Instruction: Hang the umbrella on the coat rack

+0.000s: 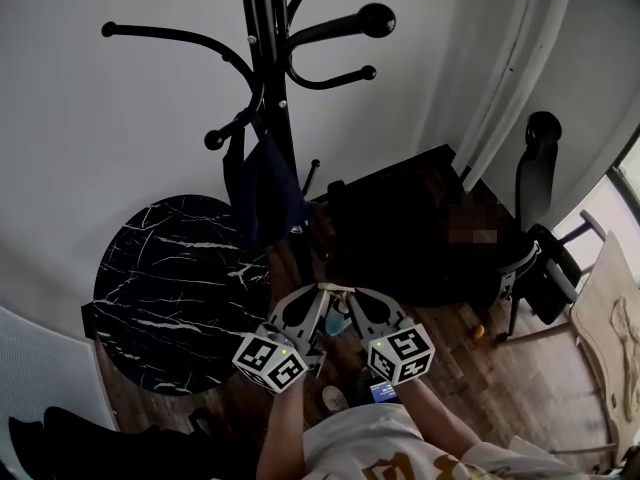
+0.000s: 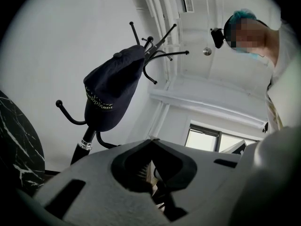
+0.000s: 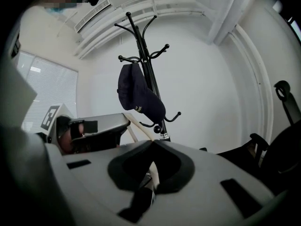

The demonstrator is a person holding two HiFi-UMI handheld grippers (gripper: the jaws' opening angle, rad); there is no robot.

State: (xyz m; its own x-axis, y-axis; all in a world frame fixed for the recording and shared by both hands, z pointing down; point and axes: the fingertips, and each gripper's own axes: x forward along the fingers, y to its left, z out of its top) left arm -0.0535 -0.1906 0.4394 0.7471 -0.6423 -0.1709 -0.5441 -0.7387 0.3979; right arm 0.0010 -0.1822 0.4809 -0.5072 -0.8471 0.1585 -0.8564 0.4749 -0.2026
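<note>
- Left tongs [image 1: 318,290] and right tongs [image 1: 352,292]: both closed, tips nearly touching, each pinching a thin beige strap [image 1: 335,288] strung between them.
- Umbrella [image 1: 338,323]: only a teal-white bit shows just under the strap, likely part of it. It sits low by the person, well below the coat rack [image 1: 268,48] hooks.
- Risk: strap slips from the pinch on the lift and the umbrella drops to the floor [image 1: 470,368].
- Risk: loop snags on a hook knob [image 1: 372,18] instead of seating.
- Risk: swing knocks the navy cap [image 2: 113,93] off.

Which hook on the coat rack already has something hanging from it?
The low left hook in the head view: a dark navy cap hangs from it. The other hooks on the coat rack are bare.
</note>
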